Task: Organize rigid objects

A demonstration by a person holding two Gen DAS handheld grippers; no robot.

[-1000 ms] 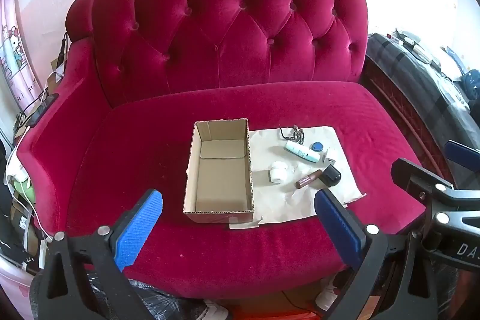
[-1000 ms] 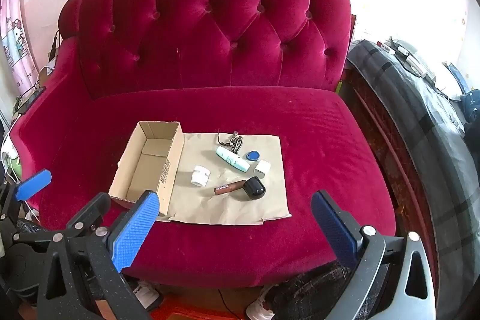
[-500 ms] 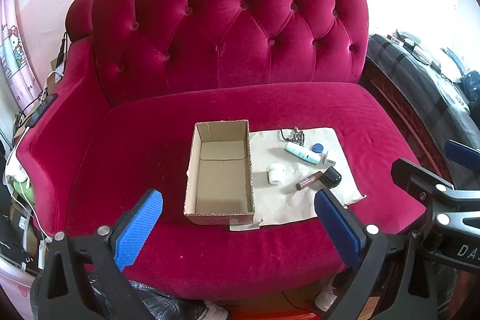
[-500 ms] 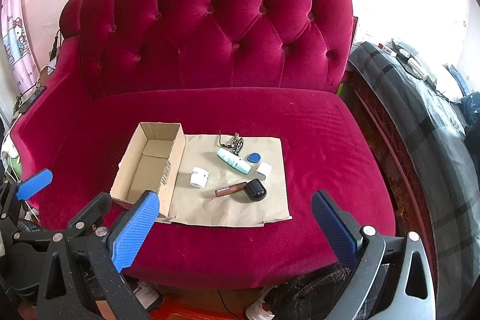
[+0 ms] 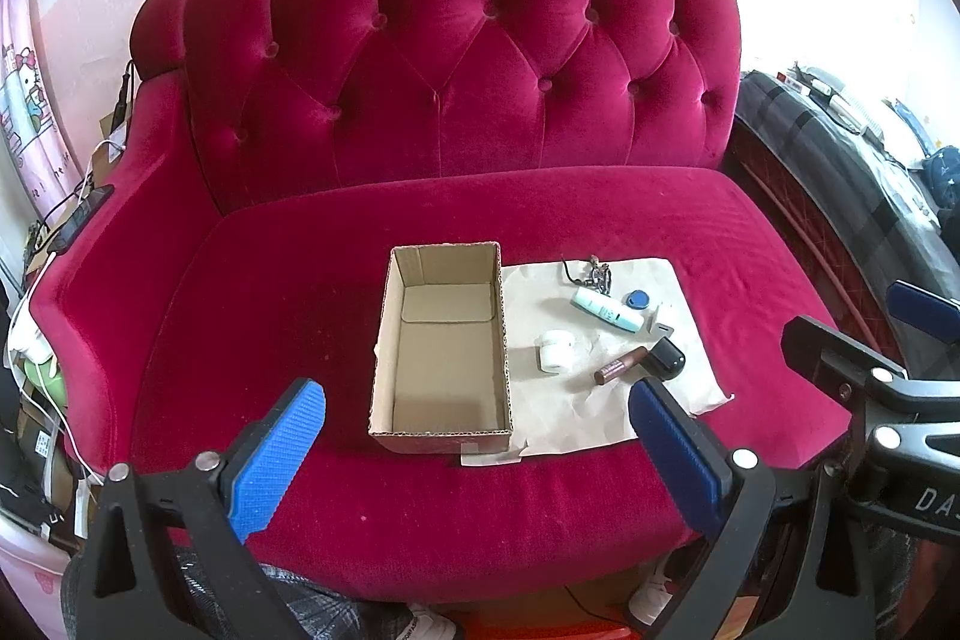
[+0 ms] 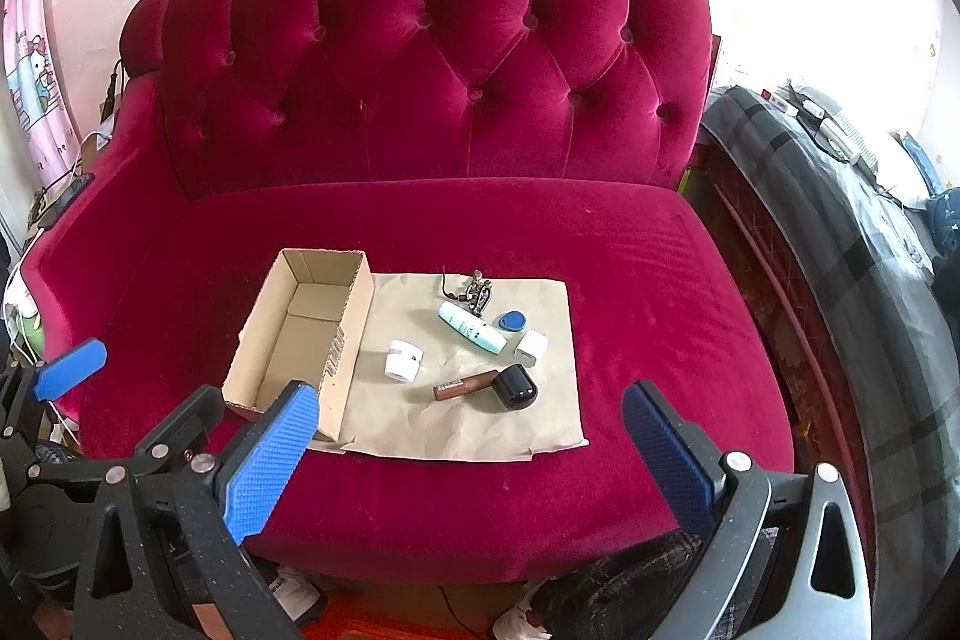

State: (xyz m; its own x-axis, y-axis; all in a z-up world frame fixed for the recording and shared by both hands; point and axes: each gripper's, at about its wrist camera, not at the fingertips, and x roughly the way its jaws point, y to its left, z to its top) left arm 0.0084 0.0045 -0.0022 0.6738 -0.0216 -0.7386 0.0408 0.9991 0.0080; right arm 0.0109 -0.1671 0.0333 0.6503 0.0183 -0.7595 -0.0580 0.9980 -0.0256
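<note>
Right wrist view shows my right gripper with its fingers wide apart and holding nothing, well back from the red velvet sofa. My left gripper is also spread wide and empty, in front of the open cardboard box, which has nothing inside.

All small items lie on the brown paper sheet beside the box: a white jar, a mint-green tube, a blue round tag, a white cube-shaped plug, a brown lip-gloss tube, a black rounded case and a bunch of keys.

I think the risks are these: the seat is soft, so a downward push may tilt an item or wrinkle the paper. The gloss tube touches the black case, so closing on one may push the other. Round tubes can roll. The box is light and may slide if I bump it.

Dark printing is on the box's side wall, but I cannot read it. On my other tool the letters "DA" are visible.
</note>
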